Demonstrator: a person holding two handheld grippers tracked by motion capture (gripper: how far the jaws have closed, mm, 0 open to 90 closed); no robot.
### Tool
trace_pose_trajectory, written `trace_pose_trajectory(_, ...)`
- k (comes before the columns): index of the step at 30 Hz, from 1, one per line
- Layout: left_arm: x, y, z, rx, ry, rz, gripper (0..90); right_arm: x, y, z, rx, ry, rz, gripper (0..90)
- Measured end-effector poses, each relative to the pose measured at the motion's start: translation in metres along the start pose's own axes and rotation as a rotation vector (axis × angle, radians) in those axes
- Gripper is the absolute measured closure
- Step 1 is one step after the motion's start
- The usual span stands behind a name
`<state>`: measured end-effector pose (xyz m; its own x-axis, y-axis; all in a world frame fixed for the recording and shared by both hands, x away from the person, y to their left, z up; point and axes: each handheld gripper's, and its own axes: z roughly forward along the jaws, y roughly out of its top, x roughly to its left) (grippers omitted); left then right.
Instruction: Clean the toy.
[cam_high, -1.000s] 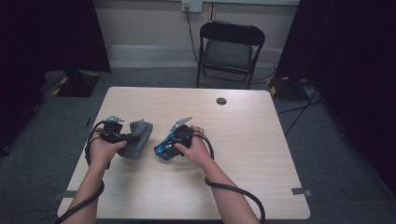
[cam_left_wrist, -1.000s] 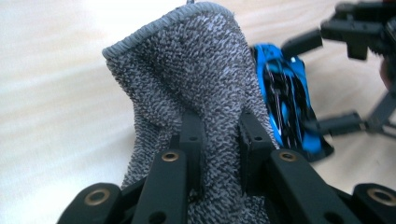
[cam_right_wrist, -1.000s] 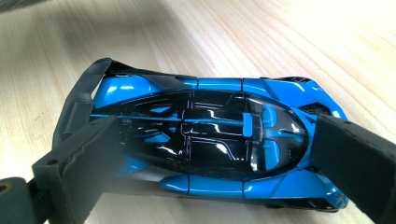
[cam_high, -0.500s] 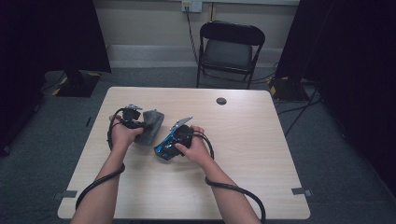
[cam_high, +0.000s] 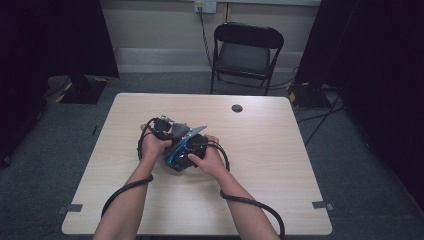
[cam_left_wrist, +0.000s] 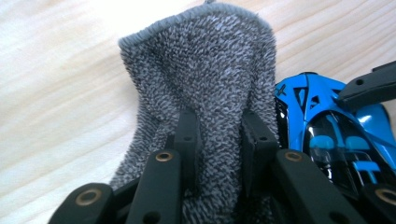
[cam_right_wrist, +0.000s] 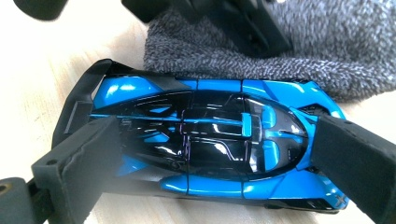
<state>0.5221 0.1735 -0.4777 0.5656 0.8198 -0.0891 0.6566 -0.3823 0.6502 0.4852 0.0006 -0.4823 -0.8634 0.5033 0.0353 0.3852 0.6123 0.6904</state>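
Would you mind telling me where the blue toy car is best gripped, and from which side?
Grip the blue toy car end to end, nose and tail, coming down from above as the right gripper does. The body is long, low and glossy, so its curved roof and sides probably offer poor purchase. The grey cloth in the left gripper crowds one flank, too.

A pale wooden table (cam_high: 280, 165) carries a blue toy car (cam_right_wrist: 210, 140) beside a grey cloth (cam_left_wrist: 210, 79).
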Motion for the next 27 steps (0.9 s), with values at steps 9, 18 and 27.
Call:
trace_pose_trajectory(9, -0.0024, -0.0025, 0.0012, 0.003, 0.005, 0.018, 73.7, -0.0006, 0.0017, 0.0003, 0.012, 0.003, -0.002, 1.1)
trace_pose_trajectory(18, -0.0043, -0.0028, -0.0005, 0.013, 0.002, 0.041, 75.2, -0.0003, 0.0021, 0.0001, 0.017, 0.002, 0.001, 1.1)
trace_pose_trajectory(27, -0.0020, -0.0075, -0.0055, 0.014, -0.020, 0.042, 75.3, -0.0007, 0.0014, 0.0004, 0.009, 0.004, -0.003, 1.1)
